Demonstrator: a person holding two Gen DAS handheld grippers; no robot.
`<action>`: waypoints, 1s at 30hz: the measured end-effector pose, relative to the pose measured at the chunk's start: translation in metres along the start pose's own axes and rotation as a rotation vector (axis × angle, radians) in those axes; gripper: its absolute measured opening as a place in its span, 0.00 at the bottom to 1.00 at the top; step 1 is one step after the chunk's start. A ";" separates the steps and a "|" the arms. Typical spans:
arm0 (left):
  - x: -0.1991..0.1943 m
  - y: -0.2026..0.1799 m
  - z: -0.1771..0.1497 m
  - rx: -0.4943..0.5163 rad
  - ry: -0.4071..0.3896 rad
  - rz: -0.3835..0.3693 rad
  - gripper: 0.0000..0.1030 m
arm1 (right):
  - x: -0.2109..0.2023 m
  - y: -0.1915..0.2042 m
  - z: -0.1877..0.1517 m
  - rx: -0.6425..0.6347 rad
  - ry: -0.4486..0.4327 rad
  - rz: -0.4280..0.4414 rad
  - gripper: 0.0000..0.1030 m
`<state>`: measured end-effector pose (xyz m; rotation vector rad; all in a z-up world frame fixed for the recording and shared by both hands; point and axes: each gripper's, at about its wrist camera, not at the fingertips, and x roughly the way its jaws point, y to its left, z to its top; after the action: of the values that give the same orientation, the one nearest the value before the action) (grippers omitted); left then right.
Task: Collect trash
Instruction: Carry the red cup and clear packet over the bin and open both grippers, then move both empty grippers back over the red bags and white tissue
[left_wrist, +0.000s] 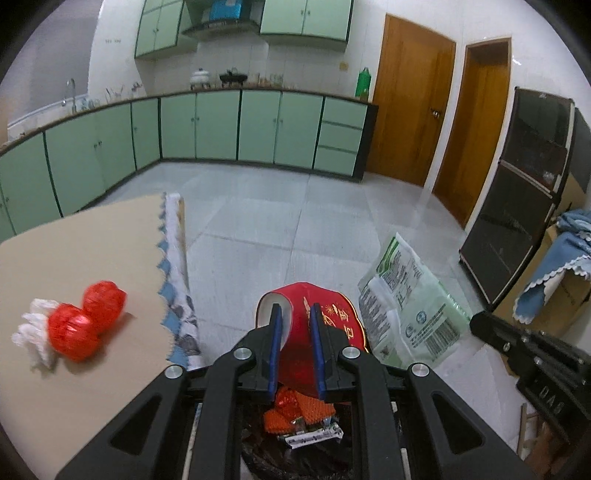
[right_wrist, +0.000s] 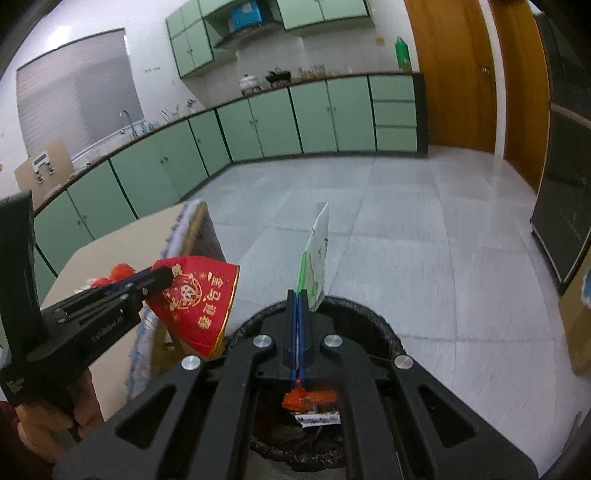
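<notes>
My left gripper (left_wrist: 295, 310) is shut on a flattened red paper cup (left_wrist: 332, 325) with gold lettering, held over a bin lined with a black bag (right_wrist: 373, 317). My right gripper (right_wrist: 297, 294) is shut on the edge of a green and white plastic bag (right_wrist: 318, 251), also above the bin. In the left wrist view that plastic bag (left_wrist: 406, 302) hangs right of the cup, with the right gripper (left_wrist: 478, 321) beside it. In the right wrist view the left gripper (right_wrist: 164, 277) holds the red cup (right_wrist: 199, 299) at the left. Orange wrappers (left_wrist: 295, 410) lie inside the bin.
A beige table (left_wrist: 92, 251) with a patterned cloth edge stands left of the bin; two red net balls (left_wrist: 86, 321) and white tissue (left_wrist: 33, 332) lie on it. A dark cabinet (left_wrist: 524, 192) and a cloth-draped cardboard box (left_wrist: 554, 288) stand right. Grey tiled floor (left_wrist: 295, 221) stretches ahead.
</notes>
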<state>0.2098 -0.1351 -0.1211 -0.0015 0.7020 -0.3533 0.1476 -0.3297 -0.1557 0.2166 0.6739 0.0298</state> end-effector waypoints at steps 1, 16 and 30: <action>0.006 0.000 0.000 0.001 0.013 0.001 0.15 | 0.003 0.003 0.000 0.001 0.007 -0.001 0.00; 0.013 0.002 0.008 -0.012 0.034 0.001 0.42 | 0.017 -0.001 0.005 0.019 0.015 -0.054 0.50; -0.101 0.115 0.005 -0.113 -0.162 0.199 0.78 | -0.024 0.073 0.022 -0.045 -0.120 -0.024 0.92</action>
<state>0.1780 0.0046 -0.0667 -0.0668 0.5551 -0.1206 0.1452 -0.2644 -0.1091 0.1659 0.5560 0.0087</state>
